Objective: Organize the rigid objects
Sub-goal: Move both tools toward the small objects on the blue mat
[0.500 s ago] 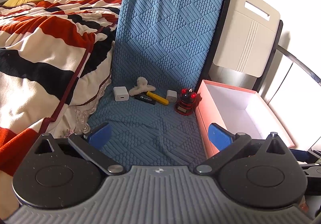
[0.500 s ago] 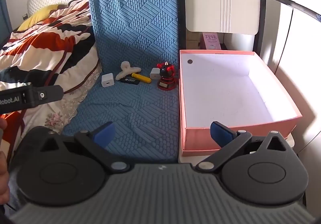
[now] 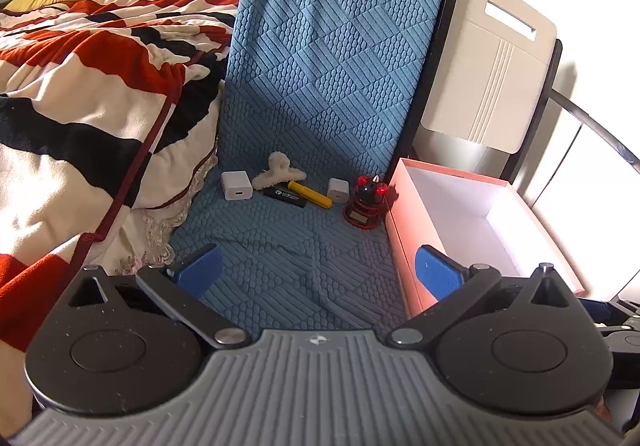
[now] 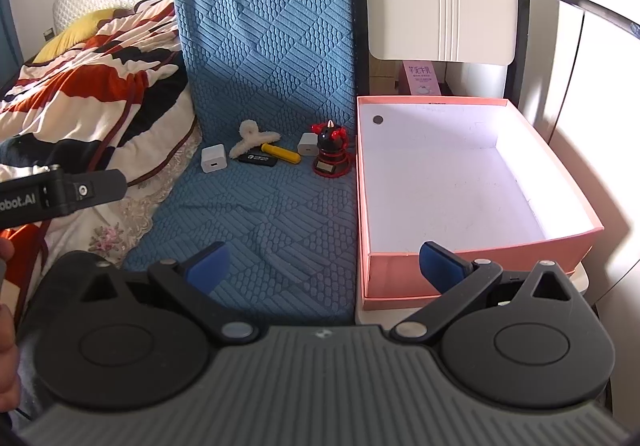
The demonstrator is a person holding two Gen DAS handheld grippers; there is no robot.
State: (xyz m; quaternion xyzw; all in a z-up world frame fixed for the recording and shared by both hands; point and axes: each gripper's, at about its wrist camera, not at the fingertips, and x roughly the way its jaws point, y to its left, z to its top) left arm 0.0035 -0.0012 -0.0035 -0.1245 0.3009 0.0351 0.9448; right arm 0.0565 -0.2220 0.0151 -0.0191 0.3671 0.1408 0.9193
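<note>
Left tool (image 3: 316, 272) and right tool (image 4: 324, 266) hang spread wide, holding nothing, above the blue mat (image 4: 256, 222). Farther along it lie two chargers (image 4: 213, 159), clip (image 4: 253, 138), yellow stick (image 4: 282, 153), black stick (image 4: 258, 159) and figurine (image 4: 331, 156), beside the pink box (image 4: 472, 266).

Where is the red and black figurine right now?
In both views the figurine stands on the blue mat, just left of the pink box, beside a white charger.

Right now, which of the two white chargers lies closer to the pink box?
The smaller charger, right beside the red toy; the other charger sits left of the hair clip.
</note>
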